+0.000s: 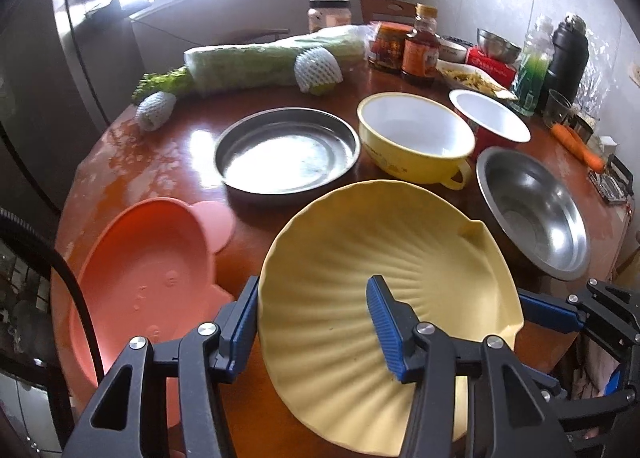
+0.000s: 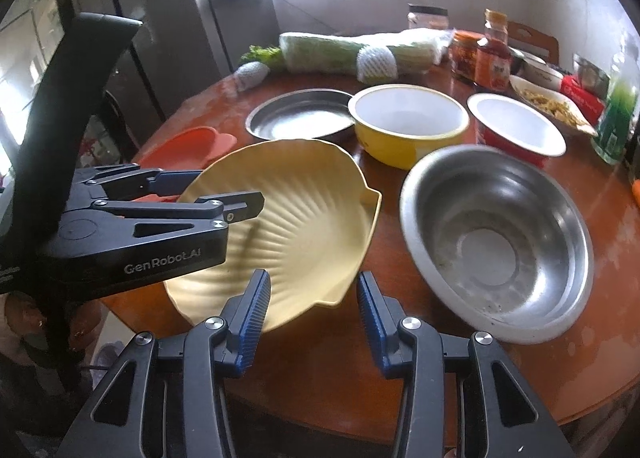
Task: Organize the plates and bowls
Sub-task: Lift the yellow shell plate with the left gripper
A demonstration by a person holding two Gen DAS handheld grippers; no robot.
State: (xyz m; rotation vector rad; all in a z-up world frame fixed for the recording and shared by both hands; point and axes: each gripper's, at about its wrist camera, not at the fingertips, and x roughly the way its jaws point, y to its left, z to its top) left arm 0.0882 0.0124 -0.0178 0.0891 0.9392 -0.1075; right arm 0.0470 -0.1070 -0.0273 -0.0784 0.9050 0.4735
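Note:
A pale yellow shell-shaped plate (image 1: 360, 258) hangs tilted over the near edge of the round brown table (image 1: 160, 162). My left gripper (image 1: 314, 286) is shut on its left rim, one finger outside and one inside. My right gripper (image 2: 312, 278) is shut on the plate's (image 2: 296, 226) near right corner. A pink bear-shaped plate (image 1: 148, 278) lies to the left. Behind it are a flat steel plate (image 1: 288, 150), a yellow handled bowl (image 1: 416, 138) and a red bowl (image 1: 490, 118). At the right sits a steel bowl (image 2: 496, 242).
Along the table's far side lie a wrapped cabbage (image 1: 272, 62), two netted fruits (image 1: 318, 72), jars and sauce bottles (image 1: 420, 50), a green bottle (image 1: 532, 70), a black flask (image 1: 568, 54) and a carrot (image 1: 580, 146). A dark fridge (image 1: 72, 58) stands at the left.

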